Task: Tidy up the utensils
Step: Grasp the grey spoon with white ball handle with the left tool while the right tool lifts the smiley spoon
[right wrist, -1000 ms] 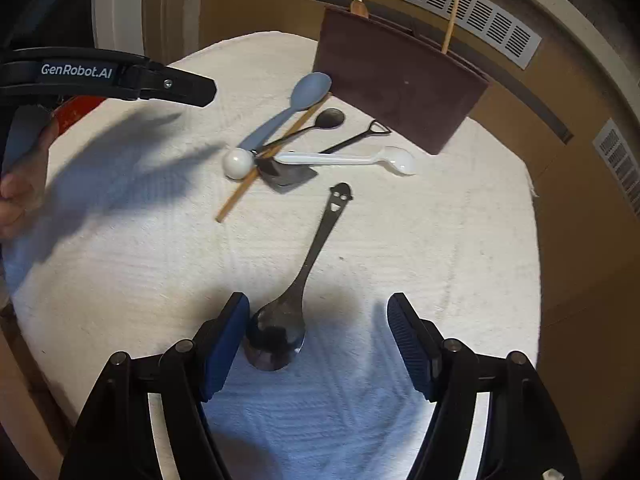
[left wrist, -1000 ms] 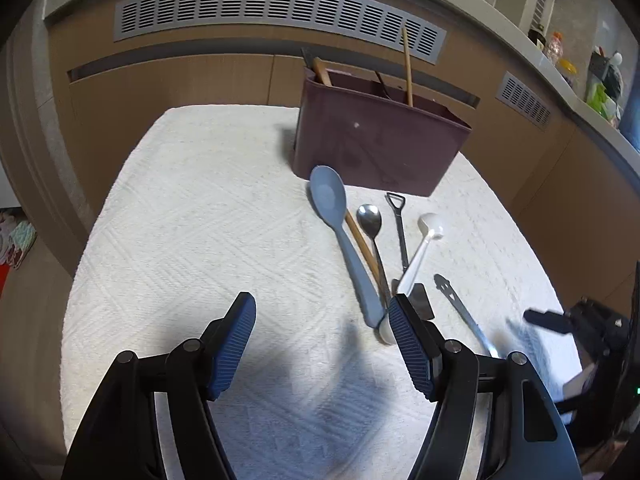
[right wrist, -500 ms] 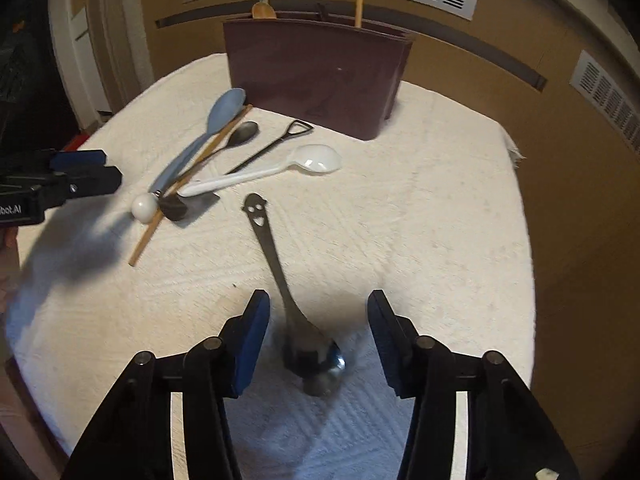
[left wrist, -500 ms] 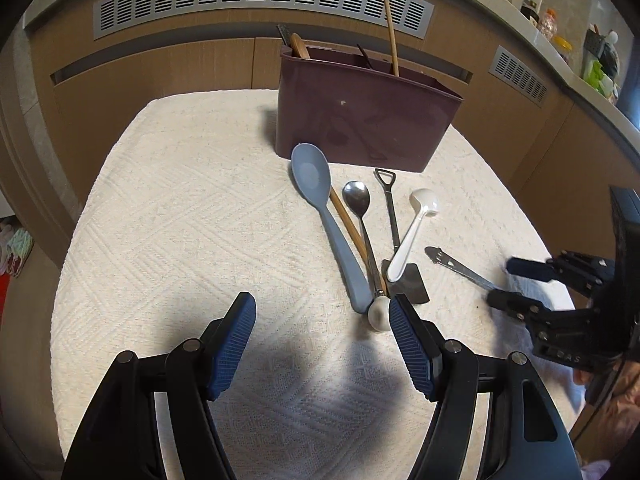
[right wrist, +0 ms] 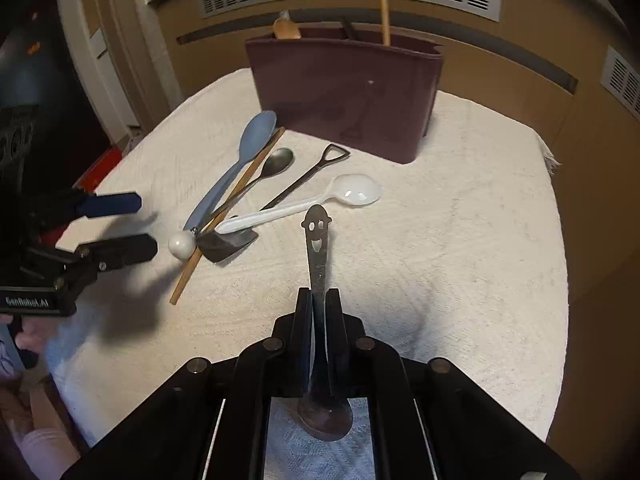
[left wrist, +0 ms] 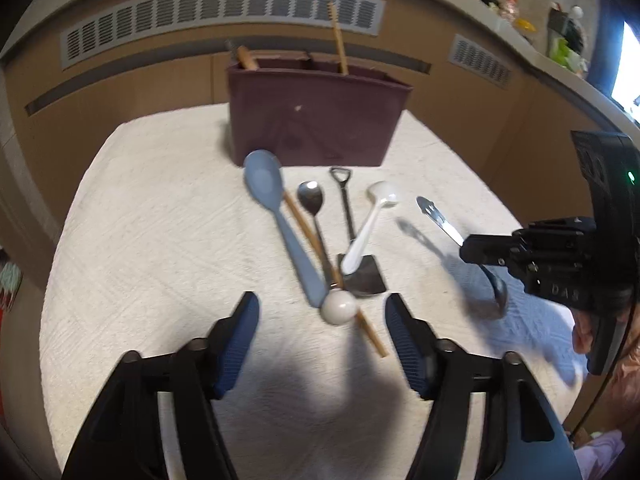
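Observation:
My right gripper (right wrist: 319,300) is shut on a metal spoon with a smiley-face handle (right wrist: 317,232), held off the cloth with the handle pointing forward; it also shows in the left wrist view (left wrist: 438,220). My left gripper (left wrist: 322,320) is open and empty, just short of a white ball-ended utensil (left wrist: 339,307). A loose pile lies ahead: a blue spoon (left wrist: 276,208), a wooden chopstick (left wrist: 312,240), a steel spoon (left wrist: 311,200), a small shovel-shaped utensil (left wrist: 352,248) and a white spoon (left wrist: 372,216). The maroon utensil holder (left wrist: 316,120) stands behind them.
A white textured cloth (left wrist: 160,220) covers the table. The holder (right wrist: 352,92) has a wooden utensil and a chopstick standing in it. Brown cabinet panels with vents rise behind. The table edge is close on the right (right wrist: 560,240).
My right gripper has closed on the smiley spoon and lifted it off the cloth. My left gripper has moved forward toward the pile and stays open.

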{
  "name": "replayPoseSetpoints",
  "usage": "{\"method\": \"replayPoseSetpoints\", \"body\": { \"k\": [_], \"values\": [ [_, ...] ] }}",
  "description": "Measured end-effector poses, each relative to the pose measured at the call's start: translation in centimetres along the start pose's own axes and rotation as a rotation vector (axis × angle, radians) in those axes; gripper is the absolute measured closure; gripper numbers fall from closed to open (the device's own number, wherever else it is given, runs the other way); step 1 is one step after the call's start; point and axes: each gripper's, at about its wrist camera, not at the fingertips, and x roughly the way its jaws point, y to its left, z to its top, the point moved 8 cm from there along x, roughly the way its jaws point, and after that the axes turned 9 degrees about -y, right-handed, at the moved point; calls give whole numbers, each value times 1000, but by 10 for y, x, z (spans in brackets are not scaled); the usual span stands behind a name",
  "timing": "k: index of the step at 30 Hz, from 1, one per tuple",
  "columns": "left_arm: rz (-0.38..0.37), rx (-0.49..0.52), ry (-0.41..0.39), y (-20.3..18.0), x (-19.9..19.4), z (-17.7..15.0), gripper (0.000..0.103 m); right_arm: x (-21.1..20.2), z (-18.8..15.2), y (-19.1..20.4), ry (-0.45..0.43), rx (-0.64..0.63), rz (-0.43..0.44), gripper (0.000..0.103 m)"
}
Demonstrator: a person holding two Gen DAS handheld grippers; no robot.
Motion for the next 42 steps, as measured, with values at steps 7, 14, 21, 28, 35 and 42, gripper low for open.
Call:
{"method": "replayPoseSetpoints", "body": {
  "k": [7, 14, 21, 28, 35, 42],
  "values": [
    [79, 124, 20, -18, 21, -8, 59, -18, 5, -20, -68, 112, -12, 98],
    [93, 70, 8, -8, 24, -7, 80, -23, 3, -18, -100, 129, -32, 98],
    [122, 83, -185, -6, -35, 38, 80, -48, 15, -9, -180, 154, -18, 98],
    [124, 94, -295, -8, -78, 68, 80, -59, 24, 6, -196, 65, -31, 97],
    [120, 91, -332, -11, -100, 75, 80, -10, 1, -6, -6, -6, -69, 76],
    [98, 49, -319, -5, -100, 73, 80, 22, -2, -12, 46, -30, -105, 76]
  ]
}}
